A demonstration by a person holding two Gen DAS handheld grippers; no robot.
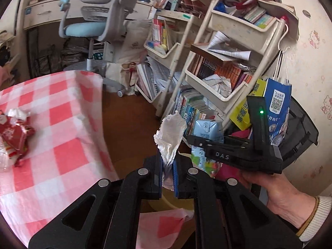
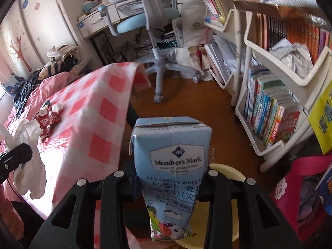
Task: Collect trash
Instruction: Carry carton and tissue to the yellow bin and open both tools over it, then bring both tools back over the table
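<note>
Red wrapper (image 1: 15,137) lying on checked table (image 1: 62,124), far left. Left tongs (image 1: 167,173) clamped tight on crumpled white tissue (image 1: 171,137), held off the table edge above the wooden floor (image 1: 132,128). Right tongs (image 2: 173,183) part-open, gripping blue milk carton (image 2: 172,159) upright, above yellow bin (image 2: 226,172), bookshelf (image 2: 269,114) beside.

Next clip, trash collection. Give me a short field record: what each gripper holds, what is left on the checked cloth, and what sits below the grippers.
left gripper: shut on white tissue
right gripper: shut on blue milk carton
on checked cloth: crumpled red wrapper, some white paper beside it
below grippers: pale yellow round rim, possibly a bin; mostly hidden
surroundings: book shelves, wooden floor
</note>
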